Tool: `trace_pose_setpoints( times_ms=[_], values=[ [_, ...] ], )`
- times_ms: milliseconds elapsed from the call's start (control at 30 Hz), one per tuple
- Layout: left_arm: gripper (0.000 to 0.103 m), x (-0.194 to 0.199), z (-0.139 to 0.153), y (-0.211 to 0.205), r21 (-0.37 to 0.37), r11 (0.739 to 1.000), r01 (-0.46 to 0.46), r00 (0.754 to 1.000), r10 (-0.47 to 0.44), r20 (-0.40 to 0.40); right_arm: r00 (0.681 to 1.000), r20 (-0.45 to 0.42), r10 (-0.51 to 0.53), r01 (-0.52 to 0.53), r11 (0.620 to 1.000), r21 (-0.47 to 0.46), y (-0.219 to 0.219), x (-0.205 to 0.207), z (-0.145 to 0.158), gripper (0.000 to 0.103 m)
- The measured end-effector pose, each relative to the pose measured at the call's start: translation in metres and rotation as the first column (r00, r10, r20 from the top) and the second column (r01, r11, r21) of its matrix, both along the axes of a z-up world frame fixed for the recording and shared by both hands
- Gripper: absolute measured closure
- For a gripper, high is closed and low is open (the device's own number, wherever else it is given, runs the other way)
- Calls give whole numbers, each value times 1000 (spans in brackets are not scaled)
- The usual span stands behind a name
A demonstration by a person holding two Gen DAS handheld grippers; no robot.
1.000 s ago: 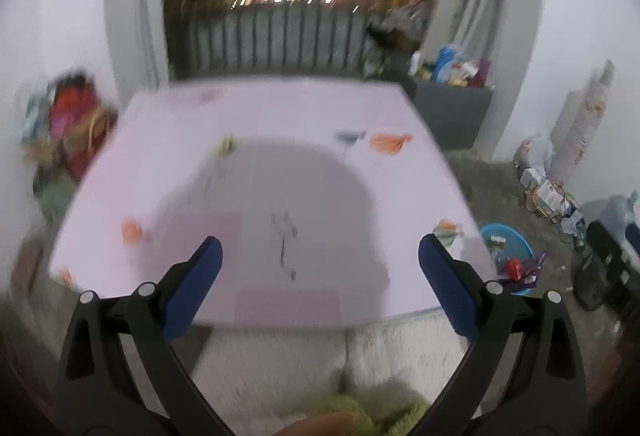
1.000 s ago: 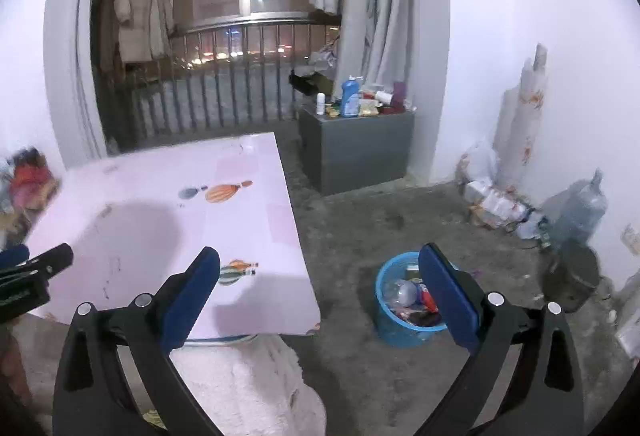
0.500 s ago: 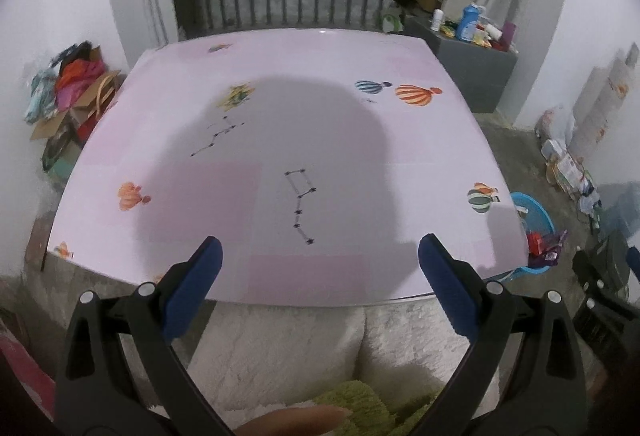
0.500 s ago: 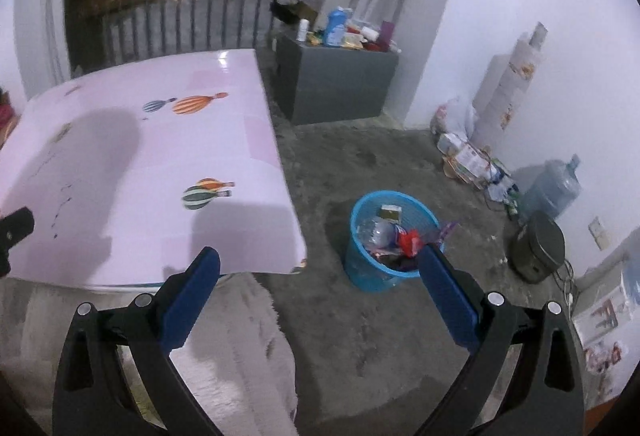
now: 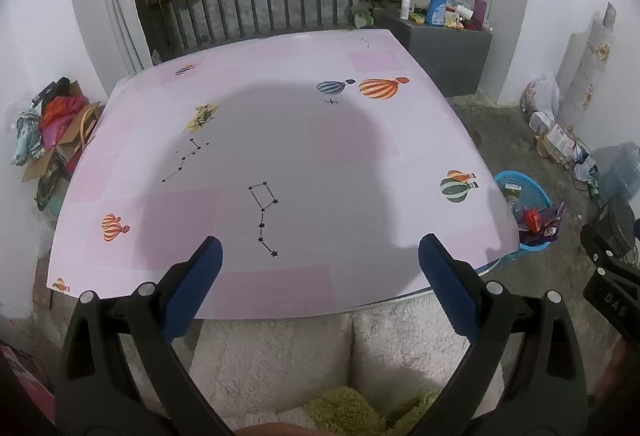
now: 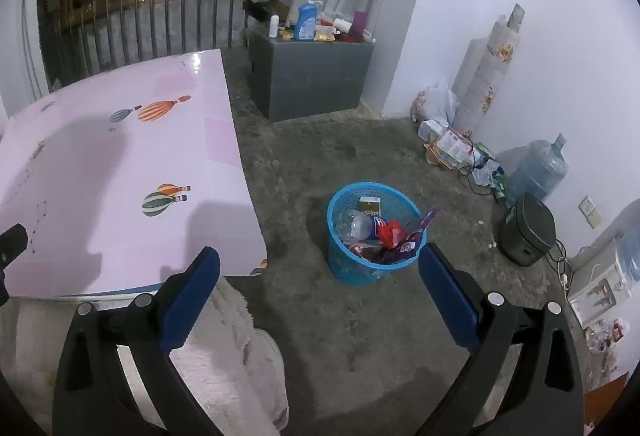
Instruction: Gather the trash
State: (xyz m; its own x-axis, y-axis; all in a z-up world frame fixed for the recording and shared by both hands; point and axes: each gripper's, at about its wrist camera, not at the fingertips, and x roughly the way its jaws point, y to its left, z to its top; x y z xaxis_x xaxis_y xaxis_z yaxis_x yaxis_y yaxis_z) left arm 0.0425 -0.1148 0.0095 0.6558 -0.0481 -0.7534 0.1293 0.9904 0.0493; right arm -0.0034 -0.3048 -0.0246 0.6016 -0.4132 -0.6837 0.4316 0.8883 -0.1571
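Holding my left hand-held gripper [image 5: 318,256] with its blue-padded fingers spread wide and nothing between them, I keep it over the near edge of the bench [image 5: 280,140], whose pink cover is printed with hot-air balloons and star patterns. My shadow falls across the middle of that cover. Below the bench edge, a white fleecy blanket [image 5: 320,348] covers my lap.

My right hand-held gripper [image 6: 318,260] is likewise spread apart and empty, hanging above the bare concrete floor [image 6: 360,336] just off the right corner of the bench [image 6: 120,164]. Seen between its fingers, a blue basket [image 6: 374,264] stands on the floor, close to the bench but apart from it, filled with trash: a clear plastic bottle [image 6: 354,224], a small carton [image 6: 369,206], and red and purple wrappers [image 6: 400,236]. In the left view, the same basket [image 5: 532,192] shows at the right edge of the bench.

Farther out, a dark round appliance [image 6: 528,230] and a large water jug [image 6: 538,168] sit by the right wall, with packets and a bag [image 6: 434,104] heaped beside a rolled sheet [image 6: 488,72]. A grey cabinet [image 6: 308,76] carrying bottles stands near the balcony railing [image 6: 172,20]. Clothes and cardboard [image 5: 52,132] are piled at the left wall.
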Motion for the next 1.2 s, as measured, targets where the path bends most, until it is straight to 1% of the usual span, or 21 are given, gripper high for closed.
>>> trace_pose_setpoints(
  times_ms=[1200],
  values=[
    [9, -4, -4, 3, -3, 1000, 2, 1000, -2, -11, 1000, 14, 15, -15, 1000, -18, 2, 2, 3, 6]
  ],
)
